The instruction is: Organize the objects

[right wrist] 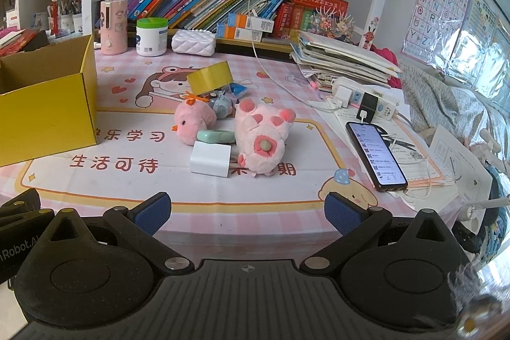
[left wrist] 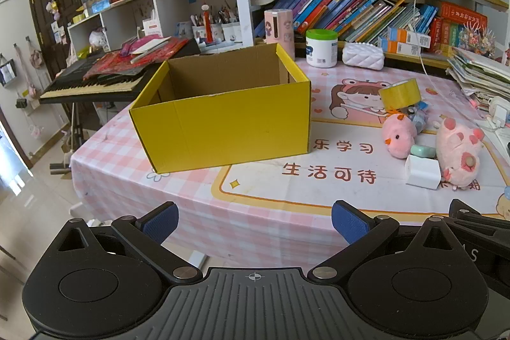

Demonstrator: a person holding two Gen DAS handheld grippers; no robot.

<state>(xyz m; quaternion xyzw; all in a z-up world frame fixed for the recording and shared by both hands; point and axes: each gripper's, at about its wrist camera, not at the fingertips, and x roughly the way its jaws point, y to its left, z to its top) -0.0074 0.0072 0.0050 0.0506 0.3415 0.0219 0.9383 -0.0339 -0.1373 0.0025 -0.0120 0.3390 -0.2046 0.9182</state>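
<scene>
- Left gripper (left wrist: 255, 220), left wrist view: I read both blue pads spread as wide as they go, nothing between them, poised above the near edge of the table (left wrist: 255, 212).
- Ahead of it stands the yellow box (left wrist: 223, 123), open at the top; the part of its inside that I can see is bare cardboard.
- Well to the right of the box lies the cluster to be sorted: yellow tape roll (left wrist: 401, 94), pink chick plush (left wrist: 398, 136), pink pig plush (left wrist: 457, 153), white charger block (left wrist: 422, 176) and a mint-green oval case (left wrist: 422, 151).
- Right gripper (right wrist: 247, 214), right wrist view: I read these jaws fully spread too, gripping nothing, aimed down toward the cluster.
- White charger block (right wrist: 210, 163) lies nearest, touching the mint-green oval case (right wrist: 215, 136); pink pig plush (right wrist: 261, 142) sits just beside it, pink chick plush (right wrist: 191, 125) behind, yellow tape roll (right wrist: 208, 78) propped on small items I cannot identify.
- Yellow box (right wrist: 47, 110) stands at the left edge.
- Judged step: start of sorting; no item is yet lifted.
- Next move, as I judge it: advance the right gripper, straddle one object, then close. The plushes will compress; the block needs a square grip.
</scene>
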